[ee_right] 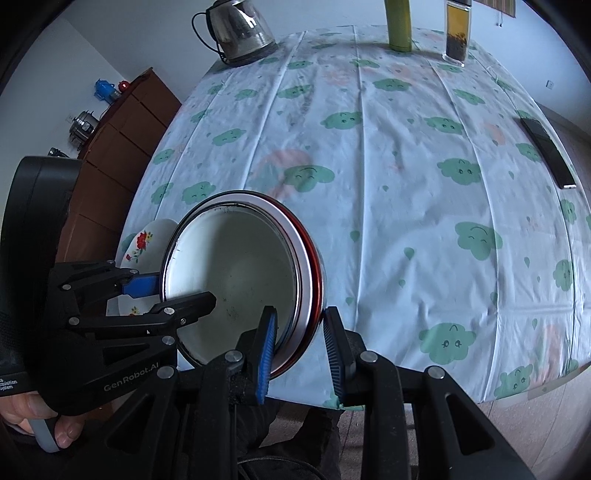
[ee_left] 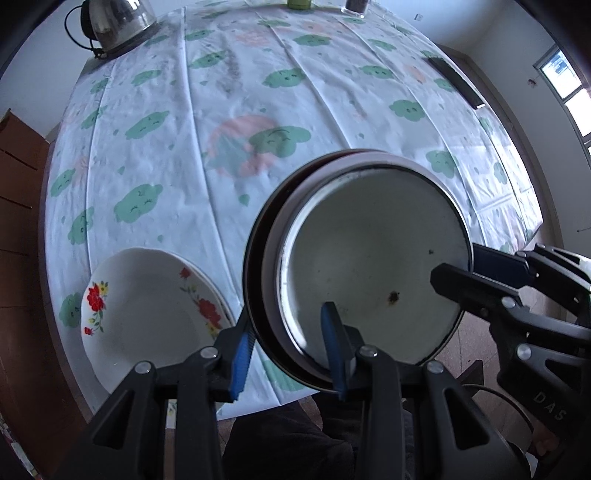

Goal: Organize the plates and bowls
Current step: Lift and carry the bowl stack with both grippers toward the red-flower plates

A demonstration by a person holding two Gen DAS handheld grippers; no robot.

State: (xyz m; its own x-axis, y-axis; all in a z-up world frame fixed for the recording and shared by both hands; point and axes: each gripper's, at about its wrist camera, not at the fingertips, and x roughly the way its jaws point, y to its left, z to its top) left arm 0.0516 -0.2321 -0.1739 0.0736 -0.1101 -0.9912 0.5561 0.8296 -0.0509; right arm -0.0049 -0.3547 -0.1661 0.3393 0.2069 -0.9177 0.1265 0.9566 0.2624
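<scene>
A stack of nested bowls [ee_left: 373, 266] hangs over the table's near edge: a white enamel bowl inside, a pale one and a dark red one around it. My left gripper [ee_left: 288, 350] is shut on the stack's near-left rim, one blue pad inside and one outside. My right gripper [ee_right: 301, 350] is shut on the rim of the stack [ee_right: 236, 273] at its other side. Each gripper shows in the other's view: the right gripper [ee_left: 465, 269] and the left gripper [ee_right: 173, 293]. A white plate with red flowers [ee_left: 147, 314] lies on the table to the left, partly hidden behind the stack in the right wrist view [ee_right: 147, 243].
The table wears a white cloth with green clouds [ee_right: 406, 184]. At its far side stand a glass kettle [ee_right: 240, 33], a green cup [ee_right: 399, 26] and a glass jar [ee_right: 458, 33]. A dark phone [ee_right: 550, 155] lies at the right. A brown cabinet [ee_right: 122, 147] stands left of the table.
</scene>
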